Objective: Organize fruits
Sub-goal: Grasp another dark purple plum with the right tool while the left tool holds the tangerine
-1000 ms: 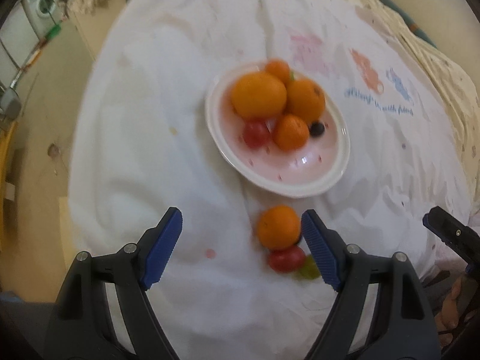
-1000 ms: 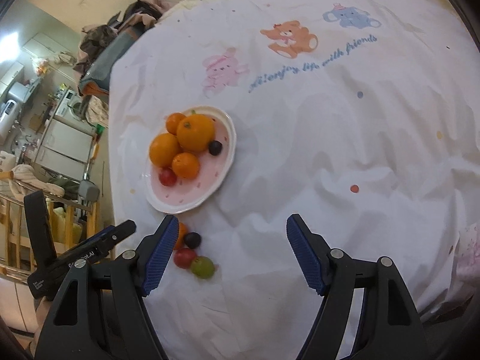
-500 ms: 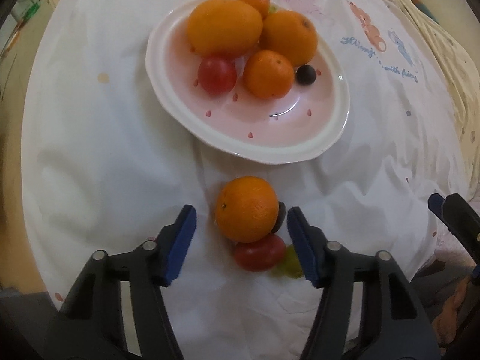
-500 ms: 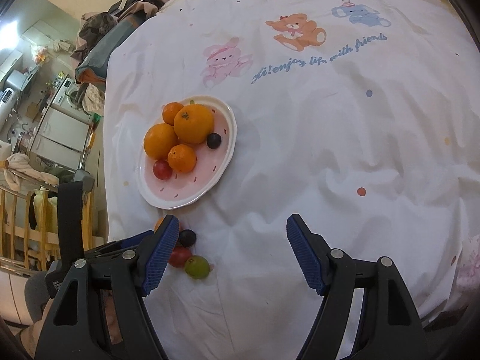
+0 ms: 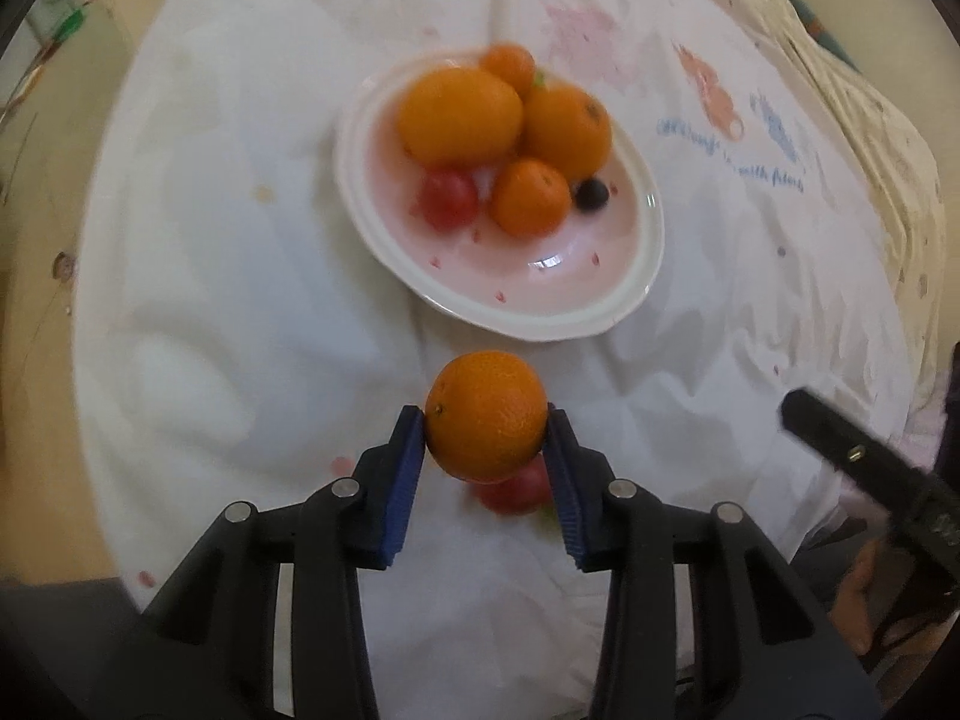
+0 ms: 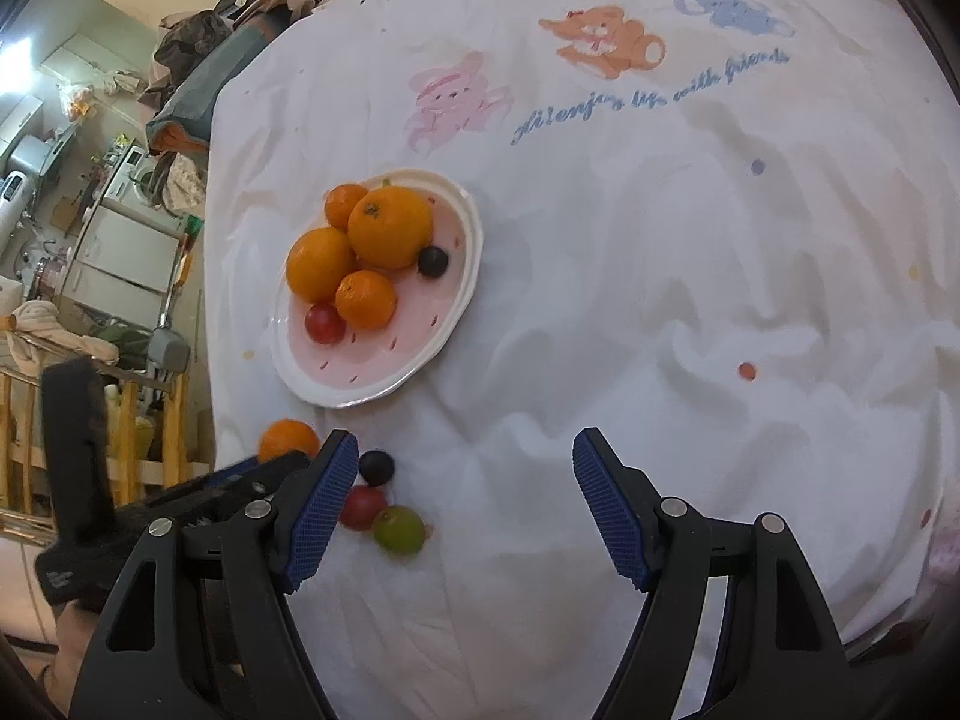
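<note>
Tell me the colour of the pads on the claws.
Blue ribbed pads; the right wrist view shows them best.

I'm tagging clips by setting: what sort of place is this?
Likely a lived-in home: a white cartoon-print tablecloth, a pink fruit plate, a white washing machine and piled clothes behind.

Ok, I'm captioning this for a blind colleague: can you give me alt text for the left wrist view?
The left gripper is closing its blue pads on a small orange over a white cloth. Beyond it sits a pink plate of oranges, a tomato and a dark berry.
</note>
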Motion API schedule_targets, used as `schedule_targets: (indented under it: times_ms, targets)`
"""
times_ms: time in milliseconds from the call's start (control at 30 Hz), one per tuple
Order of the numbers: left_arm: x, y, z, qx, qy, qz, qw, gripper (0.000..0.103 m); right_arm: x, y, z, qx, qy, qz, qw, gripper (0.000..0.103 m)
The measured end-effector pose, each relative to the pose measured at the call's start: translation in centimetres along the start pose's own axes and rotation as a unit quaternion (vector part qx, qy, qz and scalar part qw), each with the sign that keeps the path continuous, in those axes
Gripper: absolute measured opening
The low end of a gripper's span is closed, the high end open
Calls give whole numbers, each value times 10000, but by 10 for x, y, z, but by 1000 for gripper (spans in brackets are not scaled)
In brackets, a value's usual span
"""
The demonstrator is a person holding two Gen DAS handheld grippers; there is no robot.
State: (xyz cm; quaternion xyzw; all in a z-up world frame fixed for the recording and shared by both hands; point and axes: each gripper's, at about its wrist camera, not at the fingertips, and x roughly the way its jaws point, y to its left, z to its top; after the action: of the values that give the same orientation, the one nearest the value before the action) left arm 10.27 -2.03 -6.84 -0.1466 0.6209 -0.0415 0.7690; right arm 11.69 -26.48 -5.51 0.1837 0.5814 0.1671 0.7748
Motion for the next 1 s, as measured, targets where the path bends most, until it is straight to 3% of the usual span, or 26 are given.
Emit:
schedule_targets:
  times_ms: [167, 333, 433, 700, 900, 1000]
  targets:
    - [-31, 17, 4, -209, -561, 315, 9977, 36, 15, 10, -3, 50, 335, 398, 9986, 73]
    - [-46, 35, 8, -469, -812, 381, 9949, 36, 44, 32, -3, -28, 781, 616, 9950, 49]
    - [-49, 41, 9, -556, -856, 345, 9942, 36, 64, 50, -4, -275, 1004, 489, 9934, 42]
    - [-53, 42, 11, -616, -921, 277, 9935, 36, 108, 74, -8, -711, 1324, -130, 9886, 39]
    - [-52, 43, 12, -658, -897, 272, 9934, 36, 121, 77, -10, -824, 1351, -316, 9869, 26]
    - [-52, 42, 13, -632, -921, 319, 9932, 36, 116, 77, -10, -862, 1303, -246, 9874, 25]
